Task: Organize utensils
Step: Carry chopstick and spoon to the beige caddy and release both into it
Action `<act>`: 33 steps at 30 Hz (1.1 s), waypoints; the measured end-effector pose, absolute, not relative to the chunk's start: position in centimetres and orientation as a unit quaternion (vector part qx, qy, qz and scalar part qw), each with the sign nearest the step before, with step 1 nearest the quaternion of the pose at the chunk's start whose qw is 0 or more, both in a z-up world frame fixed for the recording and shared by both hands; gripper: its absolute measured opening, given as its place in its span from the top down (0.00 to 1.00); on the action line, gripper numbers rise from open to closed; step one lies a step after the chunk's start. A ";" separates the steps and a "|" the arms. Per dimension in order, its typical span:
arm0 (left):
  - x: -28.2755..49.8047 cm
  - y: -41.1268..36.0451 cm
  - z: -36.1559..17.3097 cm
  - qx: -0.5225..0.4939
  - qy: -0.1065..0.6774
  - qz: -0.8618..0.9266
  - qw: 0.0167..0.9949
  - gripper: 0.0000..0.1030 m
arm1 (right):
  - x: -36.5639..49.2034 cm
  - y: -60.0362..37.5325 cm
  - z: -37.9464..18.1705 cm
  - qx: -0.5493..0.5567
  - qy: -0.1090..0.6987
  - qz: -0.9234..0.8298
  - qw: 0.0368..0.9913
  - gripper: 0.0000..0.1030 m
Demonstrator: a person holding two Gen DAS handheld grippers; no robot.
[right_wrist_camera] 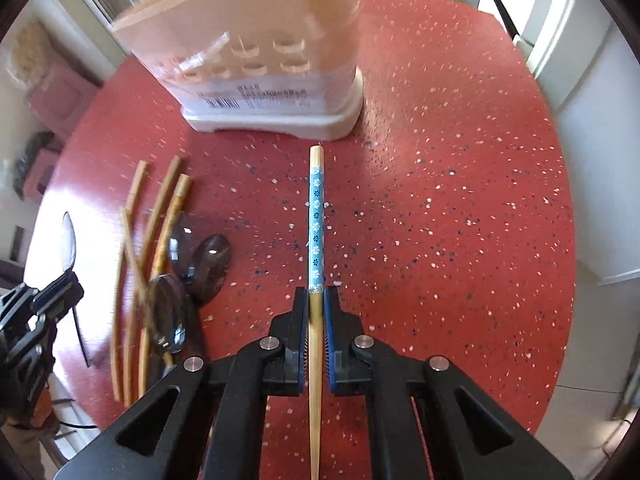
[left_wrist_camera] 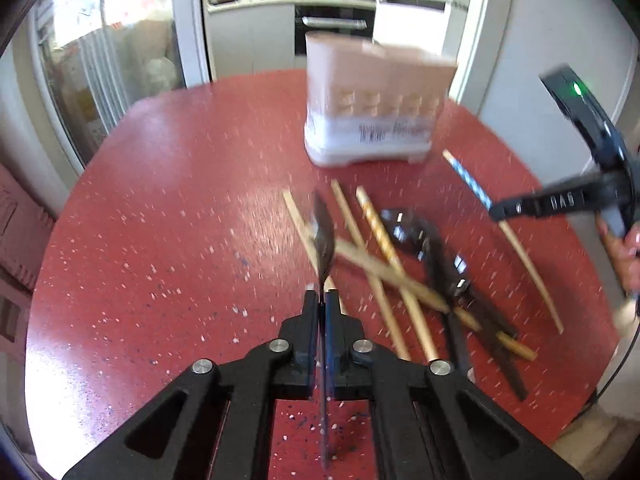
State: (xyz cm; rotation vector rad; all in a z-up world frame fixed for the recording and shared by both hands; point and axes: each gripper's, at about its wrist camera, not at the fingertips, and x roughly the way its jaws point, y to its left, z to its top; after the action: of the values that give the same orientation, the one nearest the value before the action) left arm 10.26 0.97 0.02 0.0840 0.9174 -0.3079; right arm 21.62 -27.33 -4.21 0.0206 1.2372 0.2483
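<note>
My left gripper [left_wrist_camera: 320, 294] is shut on a dark spoon [left_wrist_camera: 323, 236], held edge-on above the red table [left_wrist_camera: 160, 220]. My right gripper [right_wrist_camera: 316, 292] is shut on a blue-patterned chopstick [right_wrist_camera: 316, 220] that points at the pink and white utensil holder [right_wrist_camera: 260, 60]. The holder also stands at the table's far side in the left wrist view [left_wrist_camera: 372, 104]. Several wooden chopsticks [left_wrist_camera: 384, 264] and dark spoons [left_wrist_camera: 424, 240] lie in a heap on the table. The right gripper [left_wrist_camera: 516, 210] and its chopstick [left_wrist_camera: 468, 178] show at the right of the left wrist view.
The heap of chopsticks [right_wrist_camera: 132, 264] and spoons [right_wrist_camera: 208, 260] lies left of my right gripper. My left gripper [right_wrist_camera: 60, 284] with its spoon [right_wrist_camera: 69, 242] is at the far left. The table edge curves round on all sides. Kitchen cabinets [left_wrist_camera: 248, 36] stand behind.
</note>
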 end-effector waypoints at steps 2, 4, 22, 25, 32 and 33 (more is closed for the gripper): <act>10.3 0.9 1.1 0.029 0.425 -0.147 0.893 0.69 | 20.7 -27.9 -2.9 0.018 0.558 0.127 0.820 0.92; 10.2 1.0 2.7 0.015 0.404 -0.146 0.903 0.69 | 19.8 -28.5 -1.3 0.025 0.534 0.138 0.834 0.92; 19.6 -0.5 15.3 -0.062 0.240 -0.127 0.961 0.69 | 24.9 -30.1 14.2 0.108 0.289 0.158 0.938 0.92; 22.5 -0.9 15.6 -0.070 0.218 -0.119 0.966 0.69 | 27.2 -29.6 15.2 0.113 0.253 0.153 0.949 0.92; 27.9 -1.7 13.0 -0.101 0.205 -0.101 0.968 0.69 | 31.0 -27.4 15.2 0.094 0.187 0.130 0.969 0.92; 28.4 -2.0 12.6 -0.098 0.203 -0.095 0.970 0.69 | 31.3 -26.9 14.8 0.088 0.177 0.128 0.972 0.92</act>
State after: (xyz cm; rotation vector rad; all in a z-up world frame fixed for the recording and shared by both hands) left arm 28.40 -2.02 12.57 -0.1970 0.4098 -0.1928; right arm 31.34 -26.93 14.83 0.1771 0.3574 0.2575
